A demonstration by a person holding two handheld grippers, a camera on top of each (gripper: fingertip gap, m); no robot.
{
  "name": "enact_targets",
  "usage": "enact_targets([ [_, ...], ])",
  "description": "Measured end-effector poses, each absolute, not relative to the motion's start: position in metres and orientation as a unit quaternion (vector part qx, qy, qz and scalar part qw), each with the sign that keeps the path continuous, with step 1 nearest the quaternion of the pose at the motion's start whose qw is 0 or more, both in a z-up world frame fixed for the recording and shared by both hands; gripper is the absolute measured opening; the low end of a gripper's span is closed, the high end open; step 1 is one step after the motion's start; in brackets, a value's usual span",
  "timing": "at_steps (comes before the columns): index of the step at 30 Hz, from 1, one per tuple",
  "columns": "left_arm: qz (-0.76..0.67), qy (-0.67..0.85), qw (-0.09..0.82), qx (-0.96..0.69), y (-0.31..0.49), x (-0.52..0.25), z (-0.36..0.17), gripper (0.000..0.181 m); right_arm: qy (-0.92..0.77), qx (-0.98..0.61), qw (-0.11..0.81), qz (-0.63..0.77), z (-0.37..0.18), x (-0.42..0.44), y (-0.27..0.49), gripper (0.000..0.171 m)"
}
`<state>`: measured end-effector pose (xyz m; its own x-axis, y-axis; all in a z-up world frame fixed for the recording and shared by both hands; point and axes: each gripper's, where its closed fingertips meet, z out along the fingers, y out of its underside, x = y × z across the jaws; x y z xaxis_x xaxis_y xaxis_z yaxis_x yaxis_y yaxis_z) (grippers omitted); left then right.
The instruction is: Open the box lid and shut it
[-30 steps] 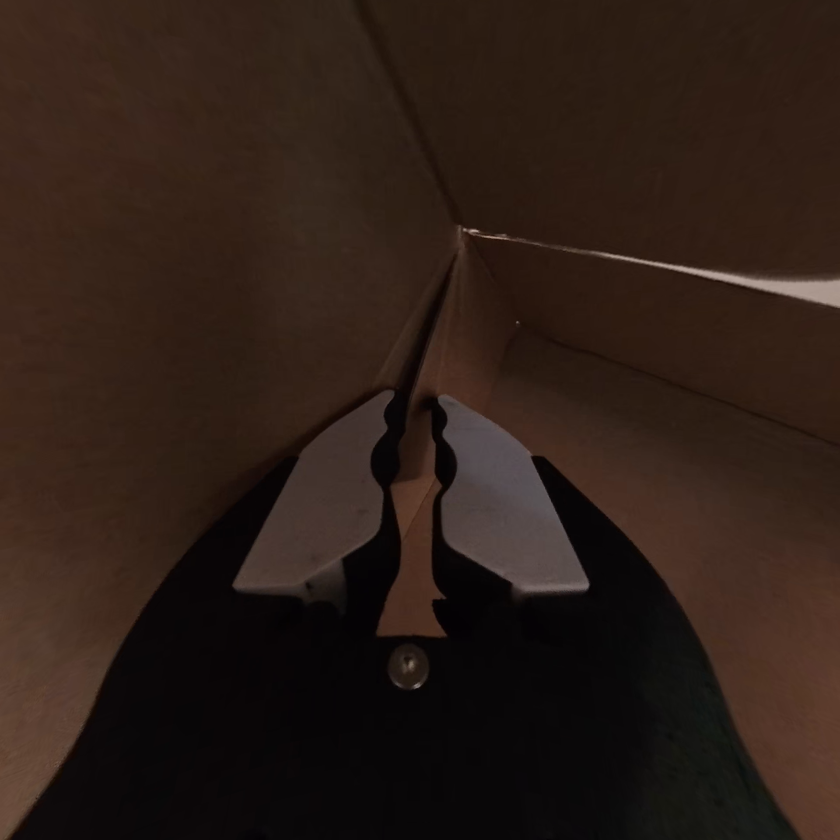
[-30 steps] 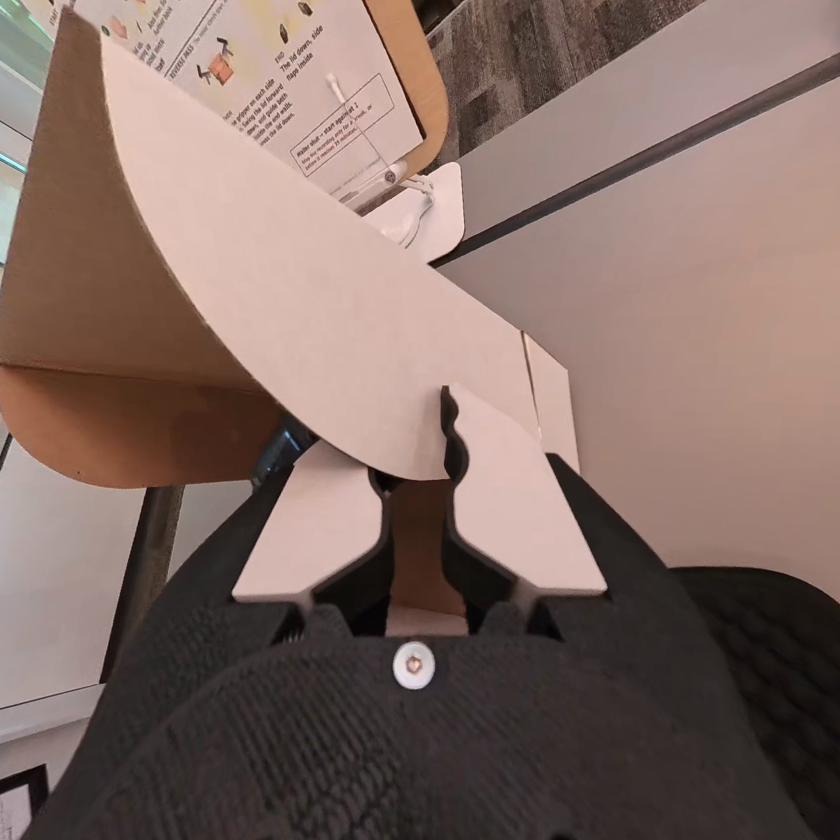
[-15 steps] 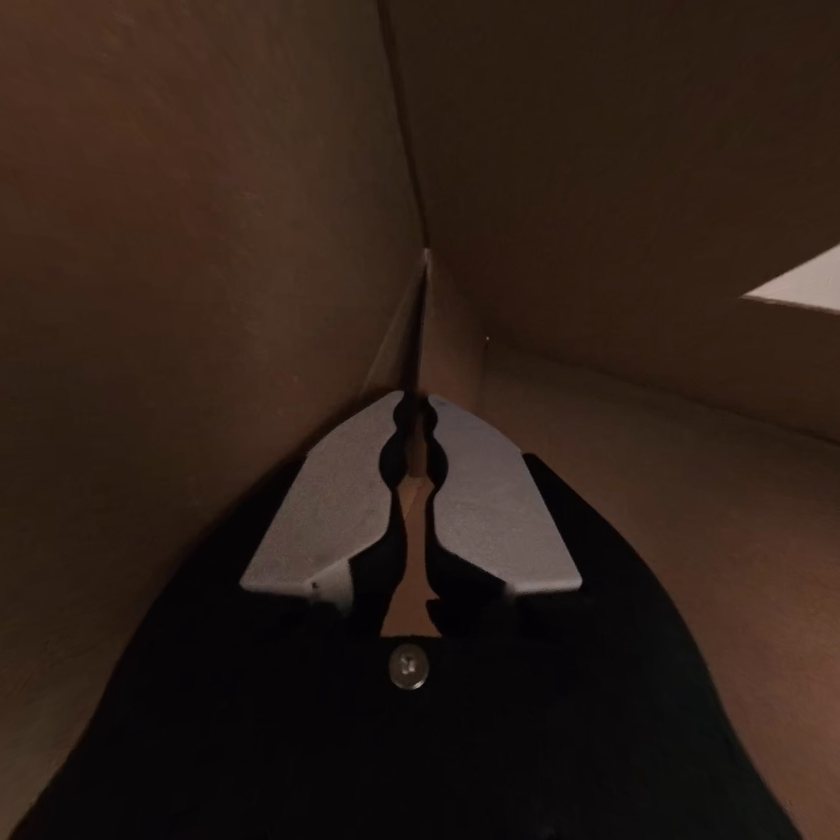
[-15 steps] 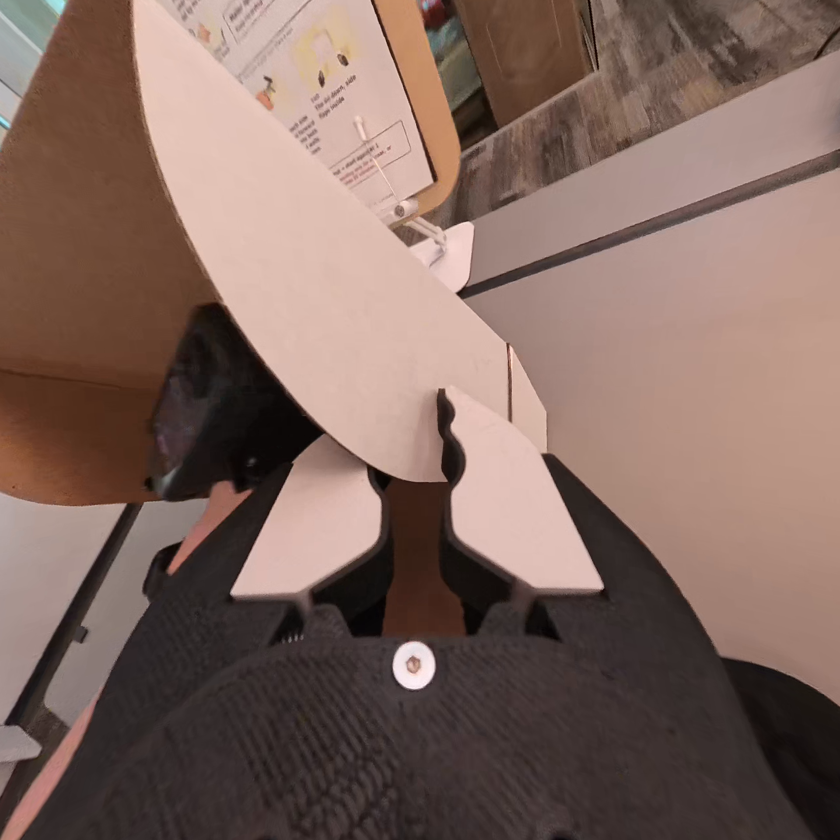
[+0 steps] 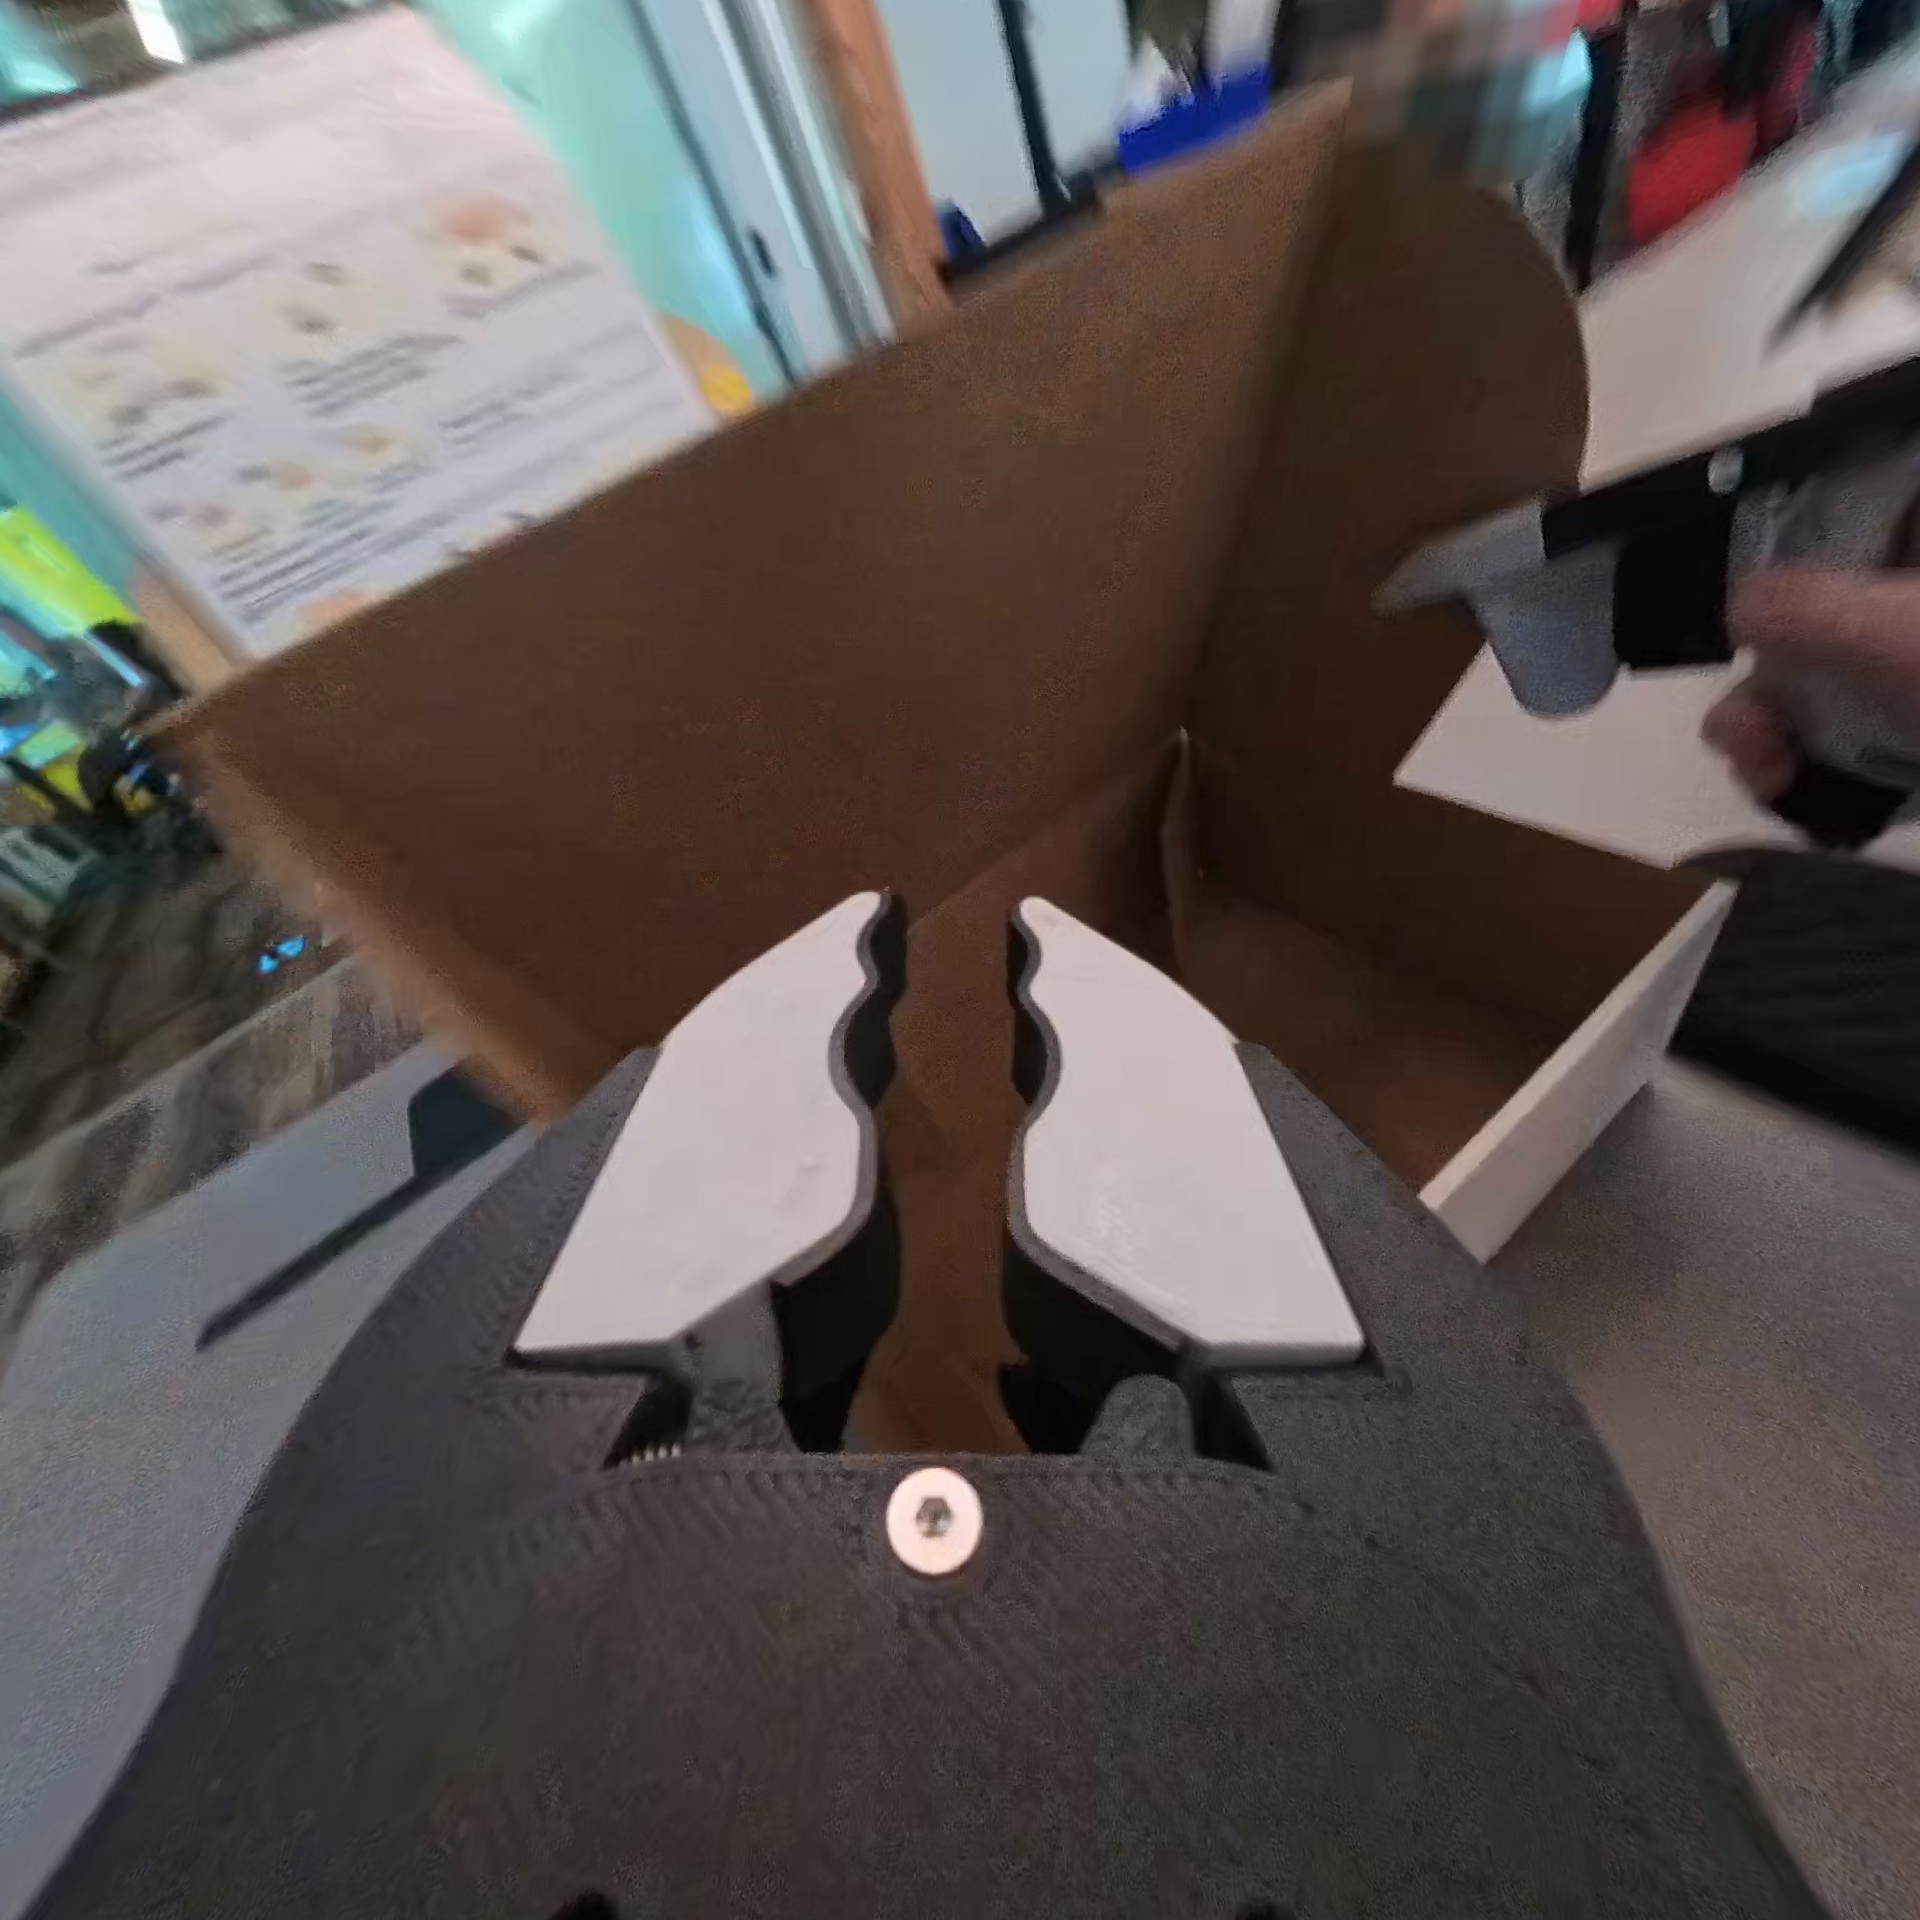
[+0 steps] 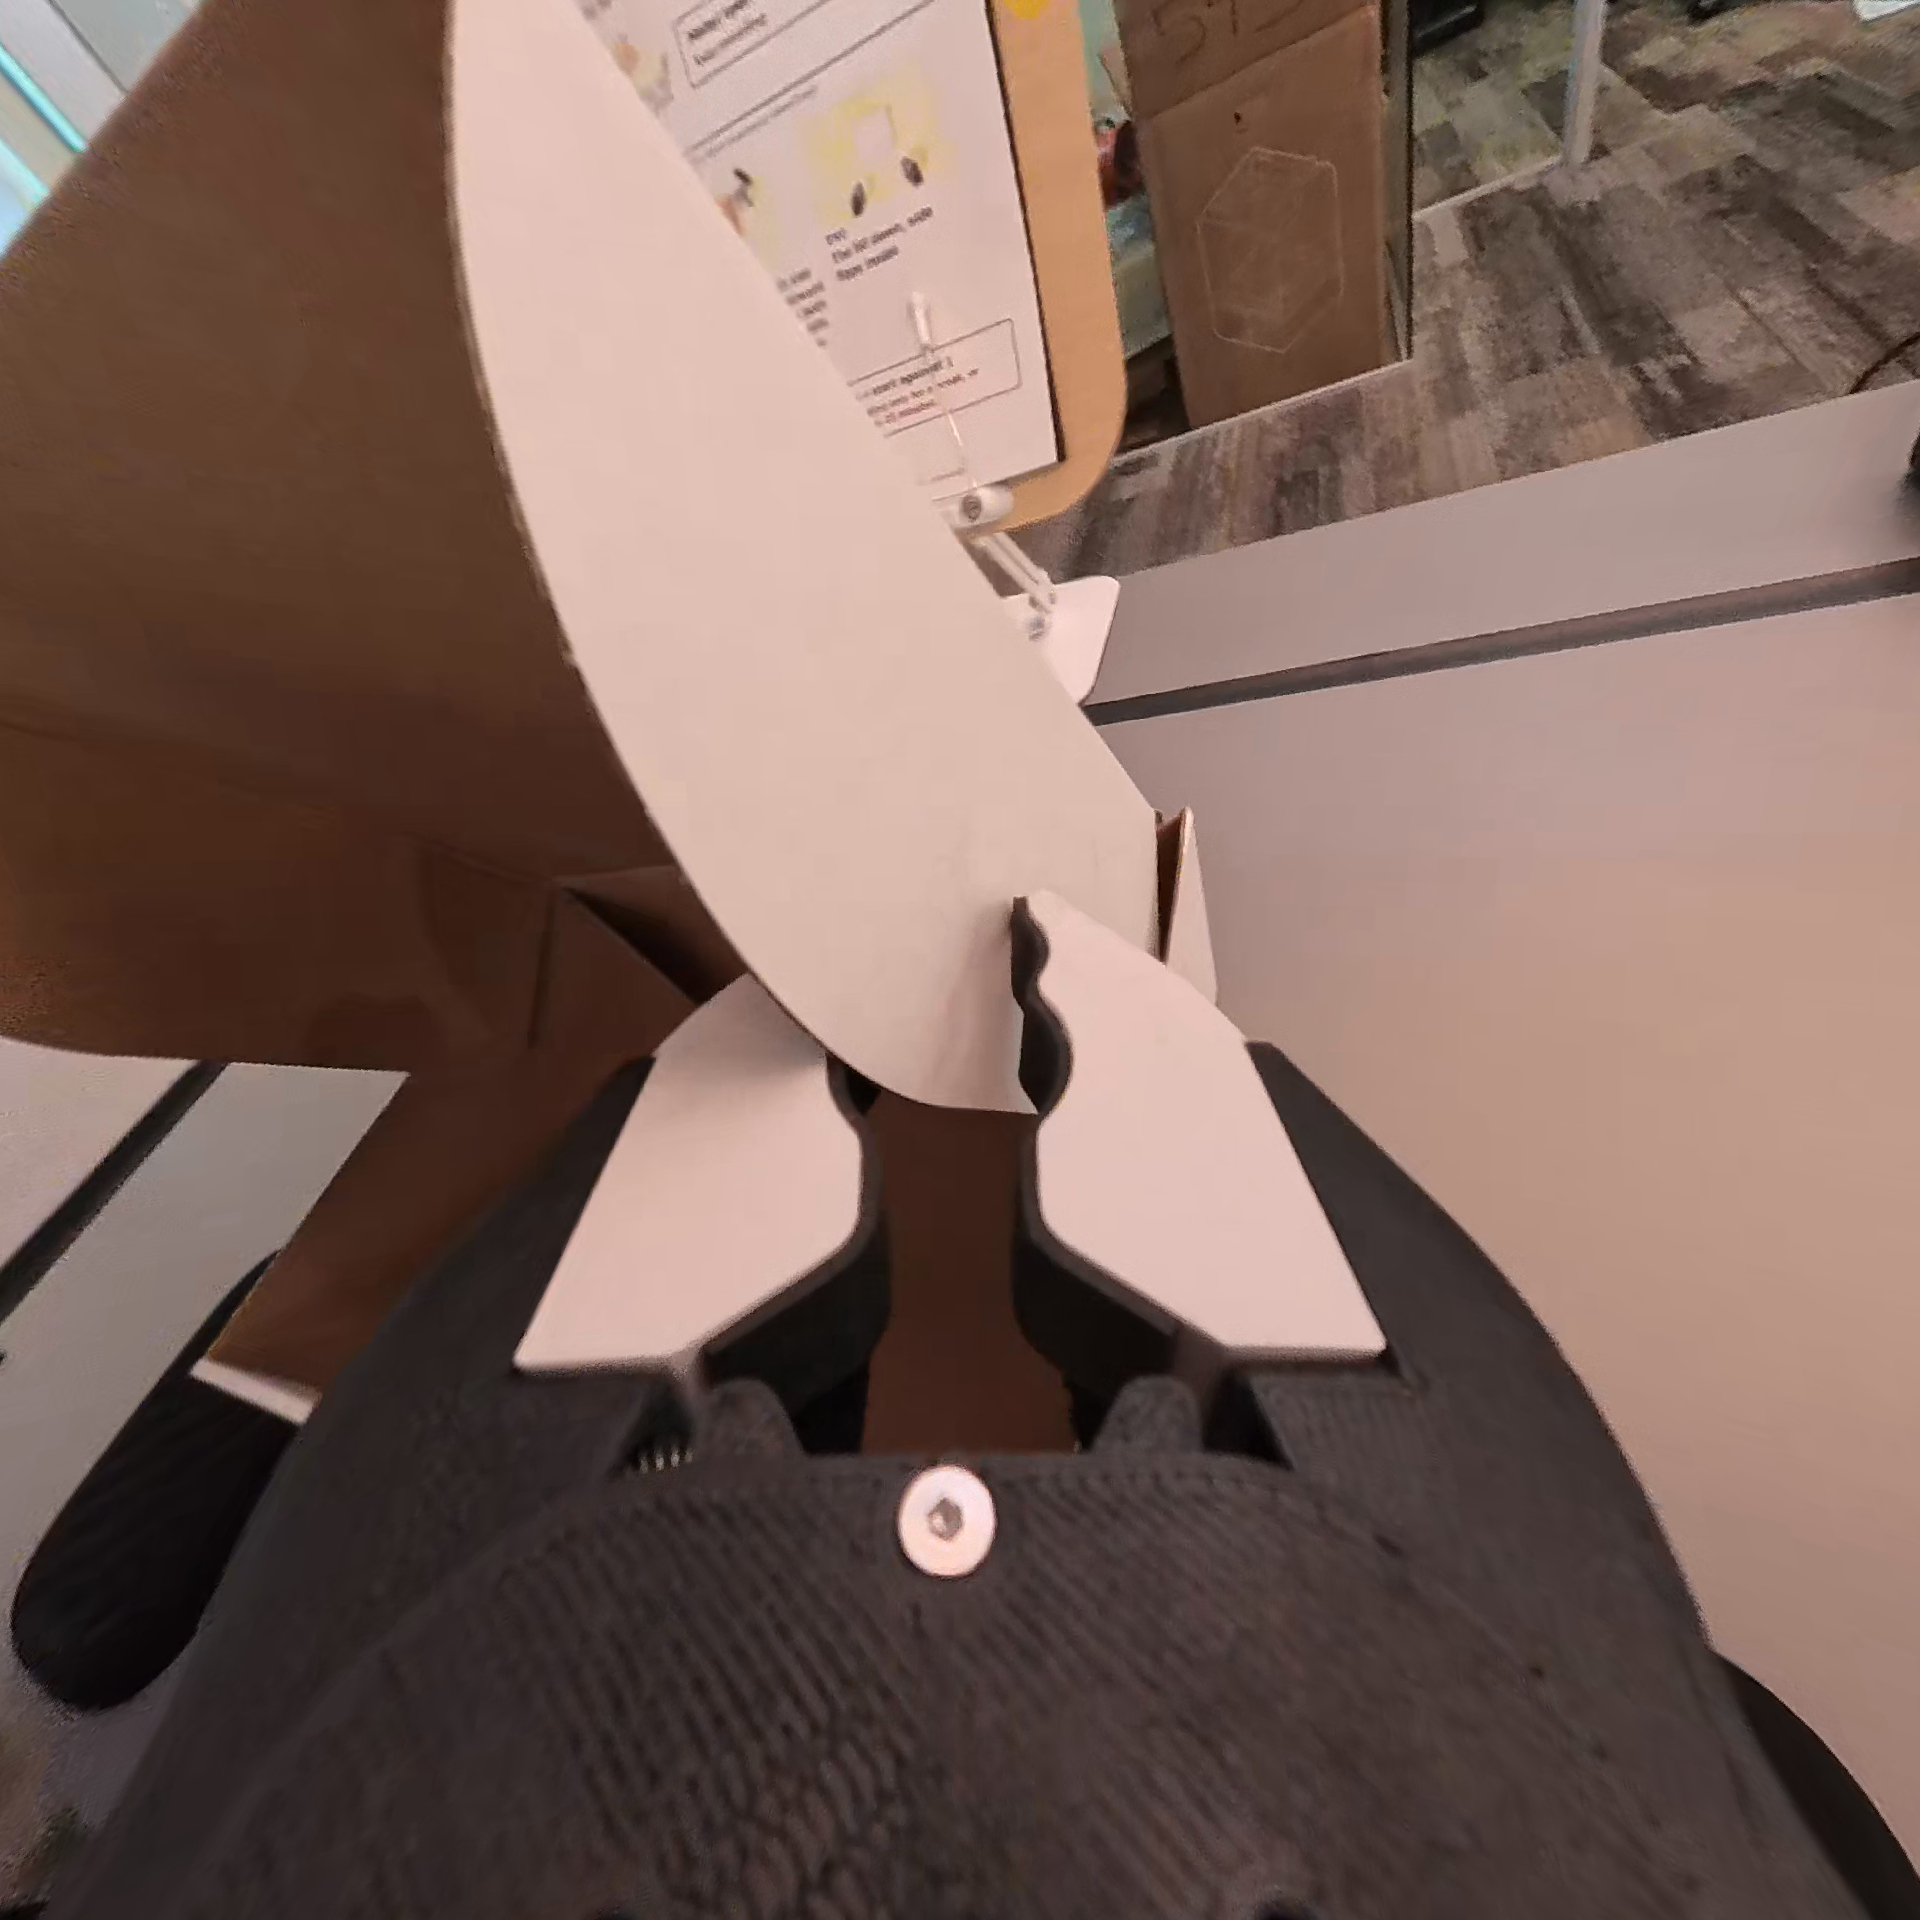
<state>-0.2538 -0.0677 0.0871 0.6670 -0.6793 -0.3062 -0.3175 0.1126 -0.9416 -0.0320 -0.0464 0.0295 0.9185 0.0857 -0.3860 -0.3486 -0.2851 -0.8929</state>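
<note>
The box lid [image 5: 831,582] is standing raised beyond the left gripper [image 5: 951,914], whose jaws are gaping narrowly, empty. The right gripper [image 6: 935,997] is pinching the lid's rounded side flap [image 6: 790,665]. Opening looks nearly finished; next, swinging it down, flaps tucking inside the box [image 5: 1558,1091].

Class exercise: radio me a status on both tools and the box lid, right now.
Left tool open, empty, at the box mouth. Right tool around the lid's side flap, grip unclear. Lid raised, box open. Nothing in the way.
</note>
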Motion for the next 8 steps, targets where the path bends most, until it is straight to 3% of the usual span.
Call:
enact_targets([
  [1, -0.156, 0.345, 0.662, -0.647, -0.071, -0.274, 0.096, 0.023, 0.081, -0.777, 0.594, 0.193, 0.030, -0.032, -0.048, 0.024],
  [4, -0.183, 0.253, 0.694, -0.649, -0.057, -0.316, 0.108, 0.039, 0.069, -0.774, 0.597, 0.200, 0.030, -0.032, -0.049, 0.027],
  [7, -0.159, 0.236, 0.620, -0.731, -0.022, -0.321, 0.076, 0.079, 0.056, -0.780, 0.596, 0.180, 0.028, -0.032, -0.050, 0.028],
  [8, -0.160, 0.238, 0.602, -0.745, -0.014, -0.317, 0.068, 0.082, 0.050, -0.783, 0.595, 0.173, 0.026, -0.032, -0.051, 0.028],
])
